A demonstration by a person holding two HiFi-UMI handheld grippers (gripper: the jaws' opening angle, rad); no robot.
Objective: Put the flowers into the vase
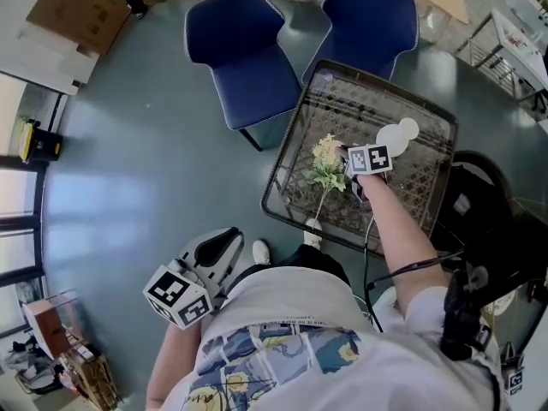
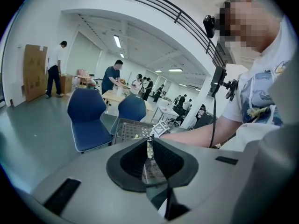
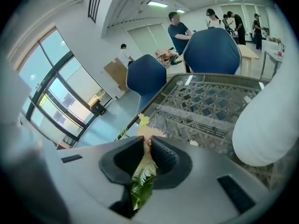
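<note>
1 bunch of flowers sits clamped between the right tool's jaws

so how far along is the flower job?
Done: right claw is shut on the flowers, with fern between its pads. In hand: the bunch, down at the mesh table beside the white vase. Left: lift it and put the stems in the vase; none are in yet. Left claw is shut, empty, by the person's hip.
</note>
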